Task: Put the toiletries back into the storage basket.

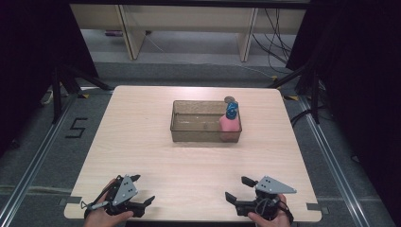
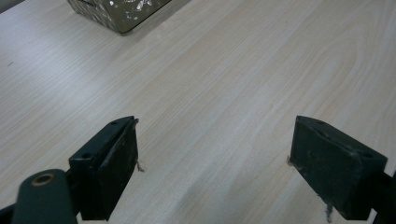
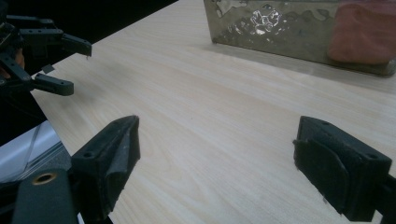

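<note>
A clear brownish plastic bin (image 1: pixel 189 133) stands in the middle of the wooden table (image 1: pixel 142 142). Inside its right end stands a pink bottle (image 1: pixel 230 125) with a blue top (image 1: pixel 231 110). Through the bin wall (image 3: pixel 280 32) the pink bottle (image 3: pixel 366 32) shows as a blur. My left gripper (image 1: pixel 144 189) rests open near the table's front left edge, with bare wood between its jaws (image 2: pixel 215 163). At the front right my right gripper (image 1: pixel 238 188) is open too, nothing between its jaws (image 3: pixel 217 161). The left gripper (image 3: pixel 70 65) also appears at the far left of the right gripper view.
A small round dark object (image 1: pixel 230 99) lies just behind the bin's right rear corner. A corner of the bin (image 2: pixel 116 14) sits at the top of the left gripper view. Dark stands and cables flank the table; shelving legs stand behind it.
</note>
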